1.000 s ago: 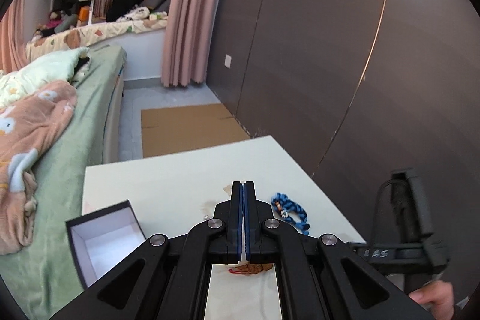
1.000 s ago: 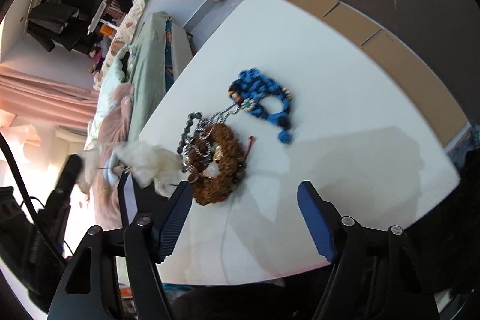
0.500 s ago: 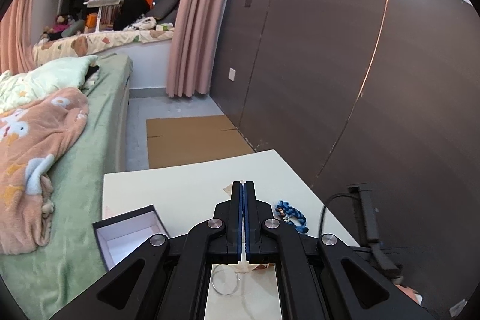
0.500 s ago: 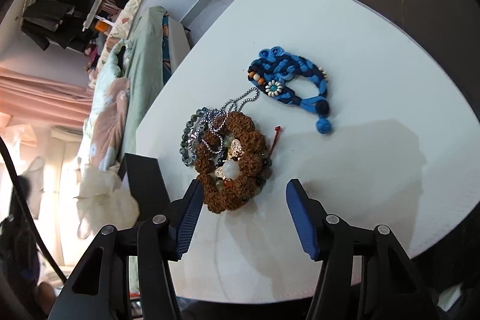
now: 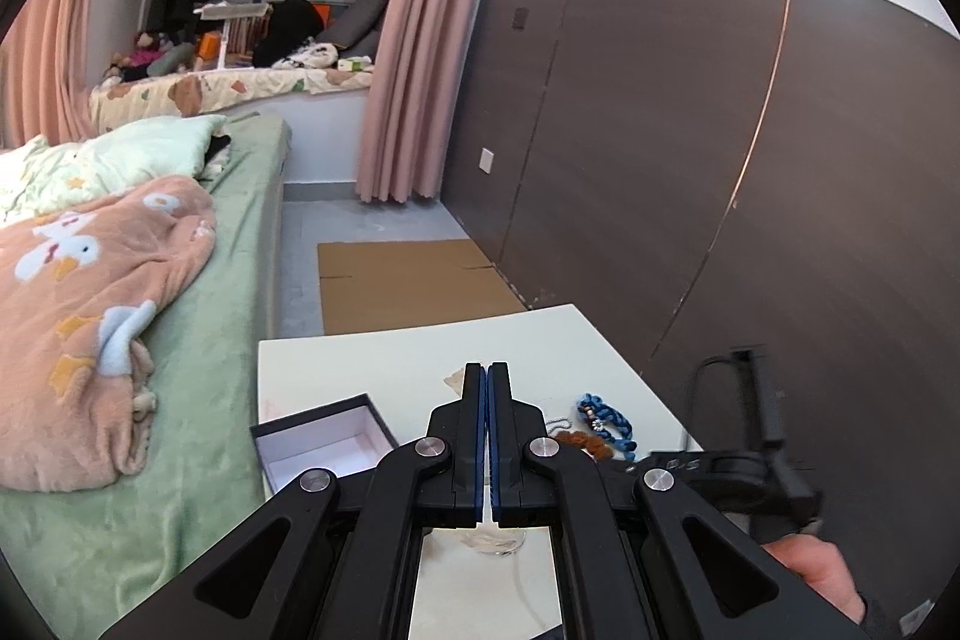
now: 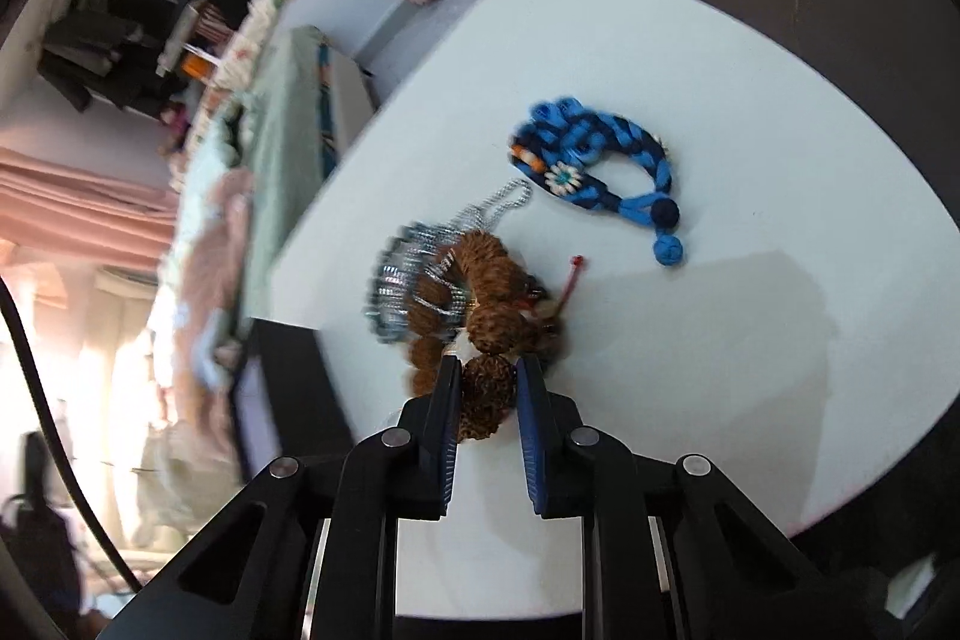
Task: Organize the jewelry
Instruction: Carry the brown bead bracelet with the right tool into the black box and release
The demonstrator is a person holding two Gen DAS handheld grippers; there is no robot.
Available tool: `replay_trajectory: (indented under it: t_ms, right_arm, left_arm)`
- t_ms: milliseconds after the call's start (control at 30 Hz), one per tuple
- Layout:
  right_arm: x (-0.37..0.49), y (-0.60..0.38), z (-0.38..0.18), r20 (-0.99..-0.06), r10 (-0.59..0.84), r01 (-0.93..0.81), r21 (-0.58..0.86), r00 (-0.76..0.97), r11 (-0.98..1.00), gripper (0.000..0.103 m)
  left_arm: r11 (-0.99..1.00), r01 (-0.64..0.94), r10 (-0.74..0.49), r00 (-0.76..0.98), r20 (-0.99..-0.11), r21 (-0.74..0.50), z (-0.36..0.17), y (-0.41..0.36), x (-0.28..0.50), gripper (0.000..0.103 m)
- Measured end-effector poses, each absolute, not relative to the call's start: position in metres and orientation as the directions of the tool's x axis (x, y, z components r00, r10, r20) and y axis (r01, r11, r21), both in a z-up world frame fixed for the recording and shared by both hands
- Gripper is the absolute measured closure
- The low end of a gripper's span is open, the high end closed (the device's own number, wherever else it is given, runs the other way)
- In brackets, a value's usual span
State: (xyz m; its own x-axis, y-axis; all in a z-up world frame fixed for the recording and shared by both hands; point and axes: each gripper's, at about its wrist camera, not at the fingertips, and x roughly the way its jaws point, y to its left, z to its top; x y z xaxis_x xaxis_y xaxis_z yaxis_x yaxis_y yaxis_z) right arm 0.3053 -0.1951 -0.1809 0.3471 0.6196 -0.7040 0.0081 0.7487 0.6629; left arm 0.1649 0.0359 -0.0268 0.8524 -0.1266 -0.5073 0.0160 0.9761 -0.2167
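A brown bead bracelet (image 6: pixel 489 304) lies on the white table (image 6: pixel 720 370), tangled with a silver chain (image 6: pixel 420 256). A blue braided bracelet (image 6: pixel 600 166) lies apart, farther out. My right gripper (image 6: pixel 489 370) is shut on a large brown bead of the bracelet. My left gripper (image 5: pixel 486 376) is shut and empty, above the table. In the left wrist view an open black jewelry box (image 5: pixel 318 442) with white lining sits at the left, and the blue bracelet (image 5: pixel 603 421) and the brown bracelet (image 5: pixel 585 442) lie at the right.
A bed (image 5: pixel 180 340) with a pink blanket runs along the table's left side. A dark panelled wall (image 5: pixel 720 160) stands on the right. Flat cardboard (image 5: pixel 408 280) lies on the floor beyond the table. A hand holding the right gripper (image 5: pixel 816 562) shows at lower right.
My right gripper has moved in on the brown bracelet and closed from wide open onto one of its beads. My left gripper has stayed shut and drawn back and up.
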Motion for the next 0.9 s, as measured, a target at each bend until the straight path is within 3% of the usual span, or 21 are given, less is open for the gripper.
replay_trajectory:
  t_ms: [400, 667, 900]
  right_arm:
    - [0.300, -0.209, -0.157, -0.628, 0.663, -0.024, 0.718, 0.407, 0.695, 0.084]
    - [0.309, -0.183, -0.119, -0.617, 0.664, -0.088, 0.701, 0.422, 0.708, 0.084]
    - [0.313, -0.154, -0.074, -0.552, 0.716, -0.170, 0.729, 0.427, 0.663, 0.084]
  left_arm:
    - [0.968, -0.008, -0.119, 0.866, -0.486, -0.251, -0.022, 0.055, 0.151, 0.103]
    - [0.963, -0.052, -0.084, 0.875, -0.477, -0.265, -0.014, 0.077, 0.145, 0.103]
    - [0.964, -0.081, -0.052, 0.877, -0.478, -0.254, -0.009, 0.089, 0.148, 0.103]
